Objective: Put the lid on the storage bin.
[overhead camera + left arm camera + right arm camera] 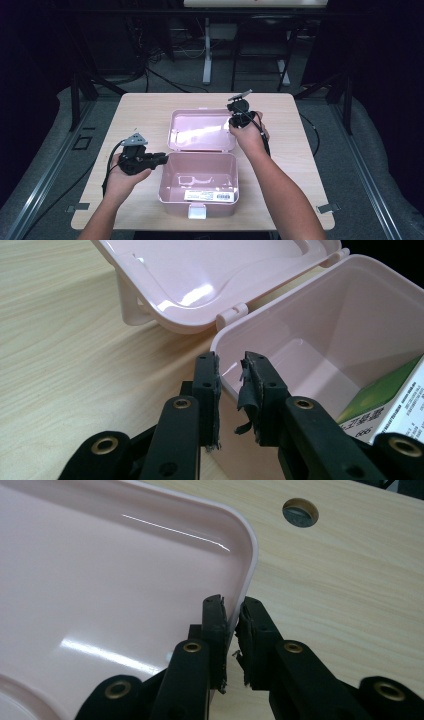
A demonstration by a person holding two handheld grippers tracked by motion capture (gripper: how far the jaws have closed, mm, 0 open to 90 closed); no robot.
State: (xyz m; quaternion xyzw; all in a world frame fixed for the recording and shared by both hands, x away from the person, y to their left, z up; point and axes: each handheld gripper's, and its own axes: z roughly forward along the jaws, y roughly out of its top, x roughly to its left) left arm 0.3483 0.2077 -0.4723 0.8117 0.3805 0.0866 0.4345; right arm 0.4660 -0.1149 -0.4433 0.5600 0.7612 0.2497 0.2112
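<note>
A pink plastic box (170,187) stands near the table's front with its hinged lid (200,131) swung open toward the back. My left gripper (162,159) is at the box's back left corner. In the left gripper view its jaws (231,374) close over the box wall (350,315), one outside and one inside. My right gripper (233,125) is at the lid's right edge. In the right gripper view it (233,614) pinches the lid's rim (150,560) near a rounded corner. A white and green label (390,407) lies inside the box.
The box sits on a light wooden table (140,112) with bare wood on both sides. A round cable hole (300,511) is in the tabletop beyond the lid. A white latch (197,212) is on the box's front. Stands and cables fill the dark floor behind.
</note>
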